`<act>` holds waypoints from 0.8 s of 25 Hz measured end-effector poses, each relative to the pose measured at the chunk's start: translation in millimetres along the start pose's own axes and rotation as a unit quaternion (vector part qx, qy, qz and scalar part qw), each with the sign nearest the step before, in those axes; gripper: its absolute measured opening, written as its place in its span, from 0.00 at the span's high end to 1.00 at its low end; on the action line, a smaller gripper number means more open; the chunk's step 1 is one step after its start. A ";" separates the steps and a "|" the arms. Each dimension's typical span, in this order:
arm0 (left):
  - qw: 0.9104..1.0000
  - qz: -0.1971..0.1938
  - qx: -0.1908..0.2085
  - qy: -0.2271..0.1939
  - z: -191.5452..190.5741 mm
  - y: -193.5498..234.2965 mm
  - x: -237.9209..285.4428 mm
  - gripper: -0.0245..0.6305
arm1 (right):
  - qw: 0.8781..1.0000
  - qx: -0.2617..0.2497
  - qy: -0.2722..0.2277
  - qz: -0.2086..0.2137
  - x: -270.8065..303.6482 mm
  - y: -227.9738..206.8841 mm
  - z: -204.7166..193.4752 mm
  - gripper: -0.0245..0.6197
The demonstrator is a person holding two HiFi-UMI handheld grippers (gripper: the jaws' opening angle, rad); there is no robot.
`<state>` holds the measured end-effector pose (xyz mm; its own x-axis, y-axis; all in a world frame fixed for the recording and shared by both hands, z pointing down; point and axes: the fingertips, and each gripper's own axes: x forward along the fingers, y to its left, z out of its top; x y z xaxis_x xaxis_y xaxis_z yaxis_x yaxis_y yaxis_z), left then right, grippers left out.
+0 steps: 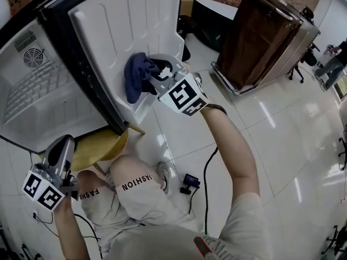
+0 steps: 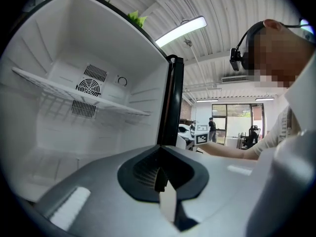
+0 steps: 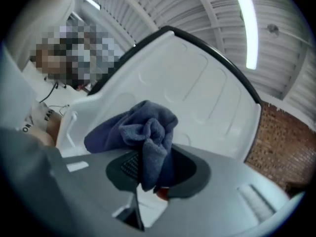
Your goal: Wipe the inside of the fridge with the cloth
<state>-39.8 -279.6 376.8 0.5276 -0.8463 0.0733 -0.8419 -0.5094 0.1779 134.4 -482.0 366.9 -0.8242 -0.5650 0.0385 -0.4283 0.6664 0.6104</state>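
Step in hand, by my read: wiping the inner liner of the open door (image 1: 126,20) of the white fridge (image 1: 49,102) w/ the crumpled dark-blue fleece cloth (image 1: 136,77). The cloth is up at the door's liner; can't tell if it's touching.

The right gripper (image 1: 155,76) has its jaws clamped on the cloth, beside the door. The left gripper (image 1: 60,145) has its jaws together w/ nothing btwn them, and sits below the door, well apart from the cloth.

Next prob. needs the cloth pressed flat and swept across the door, then into the cavity.

Count: 1 cloth, 1 fridge, 1 wire shelf (image 2: 74,90), 2 grippers.
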 end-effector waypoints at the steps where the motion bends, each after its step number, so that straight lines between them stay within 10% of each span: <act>1: 1.000 -0.001 -0.004 -0.001 -1.0 0.1 -0.9 0.96 | 1.000 0.000 0.024 -0.013 5.5 -11.6 -17.9 0.81; 13: 1.000 -0.014 -0.011 0.004 -6.9 -6.0 0.8 0.96 | 0.976 0.042 0.161 -0.138 27.7 -122.0 -117.4 0.82; 20: 1.000 -0.006 -0.010 -0.002 -4.7 -2.3 -12.6 0.96 | 0.987 0.006 0.098 -0.125 -9.2 -74.6 -49.1 0.82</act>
<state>-44.0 -267.1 380.0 0.5363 -0.8414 0.0664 -0.8337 -0.5157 0.1976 192.1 -550.5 359.8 -0.6049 -0.7952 0.0416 -0.6145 0.4995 0.6106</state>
